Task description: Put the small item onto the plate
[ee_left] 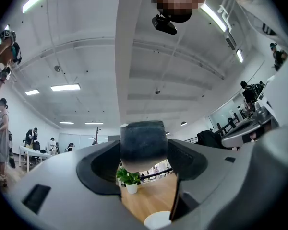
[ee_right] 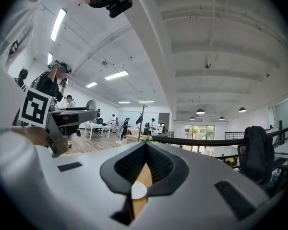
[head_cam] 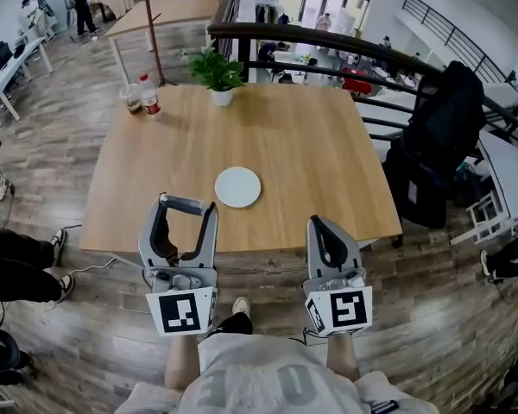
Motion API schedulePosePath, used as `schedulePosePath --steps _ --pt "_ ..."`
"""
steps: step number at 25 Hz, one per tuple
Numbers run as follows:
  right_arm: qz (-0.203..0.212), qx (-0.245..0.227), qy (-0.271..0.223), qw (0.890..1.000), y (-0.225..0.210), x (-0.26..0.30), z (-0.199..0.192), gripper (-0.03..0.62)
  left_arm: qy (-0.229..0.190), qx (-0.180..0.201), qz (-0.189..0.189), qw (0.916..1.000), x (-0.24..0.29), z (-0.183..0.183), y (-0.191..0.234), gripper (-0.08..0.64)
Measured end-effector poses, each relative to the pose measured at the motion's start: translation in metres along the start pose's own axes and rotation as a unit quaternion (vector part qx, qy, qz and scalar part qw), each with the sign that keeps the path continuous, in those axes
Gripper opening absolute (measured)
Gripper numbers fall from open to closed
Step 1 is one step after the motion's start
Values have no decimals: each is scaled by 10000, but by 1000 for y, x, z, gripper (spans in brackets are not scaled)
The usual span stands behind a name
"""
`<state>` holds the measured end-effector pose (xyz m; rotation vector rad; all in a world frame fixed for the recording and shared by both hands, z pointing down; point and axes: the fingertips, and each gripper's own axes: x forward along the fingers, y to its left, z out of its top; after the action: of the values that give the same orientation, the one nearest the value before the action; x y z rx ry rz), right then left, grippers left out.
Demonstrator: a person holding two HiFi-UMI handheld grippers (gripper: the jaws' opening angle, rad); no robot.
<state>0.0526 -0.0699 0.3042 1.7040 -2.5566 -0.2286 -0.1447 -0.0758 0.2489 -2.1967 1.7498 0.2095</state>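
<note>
The small item (ee_left: 143, 145) is a dark grey, rounded block with a dull, slightly fuzzy surface and a paler underside. I would guess it is soft, though I can't tell the material. It sits crosswise between the jaws of my left hand-held gripper (head_cam: 187, 207), which are closed onto its two ends and carry it in the air, close to my body and short of the near edge of the desk (head_cam: 328, 153).

So the pick-up looks done and the carry is the step in hand. The plate (head_cam: 238, 186) is white, round and bare, lying on the desk ahead of the left hand-held gripper and a little to its right, near the front edge. My next move should be to reach forward over that edge, bring the item above the middle of the plate, lower it until it rests there, and only then let the jaws part. Dropped from higher, a block this light could roll off the rim.

My right hand-held gripper (head_cam: 319, 224) is beside the left, jaws drawn together with nothing between them. It has no part in this placement.
</note>
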Motion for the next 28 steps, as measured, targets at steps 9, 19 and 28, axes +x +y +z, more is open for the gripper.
schedulePosePath --steps 9,19,28 --pt "48 222 398 9989 -15 71 -17 17 101 -12 -104 9999 69 -28 25 308" --pt "782 209 223 9965 -54 164 -26 17 358 92 130 9992 145 -58 9 308" --pt "1067 604 73 9924 -105 211 -36 17 404 534 -91 9977 206 -69 -29 308"
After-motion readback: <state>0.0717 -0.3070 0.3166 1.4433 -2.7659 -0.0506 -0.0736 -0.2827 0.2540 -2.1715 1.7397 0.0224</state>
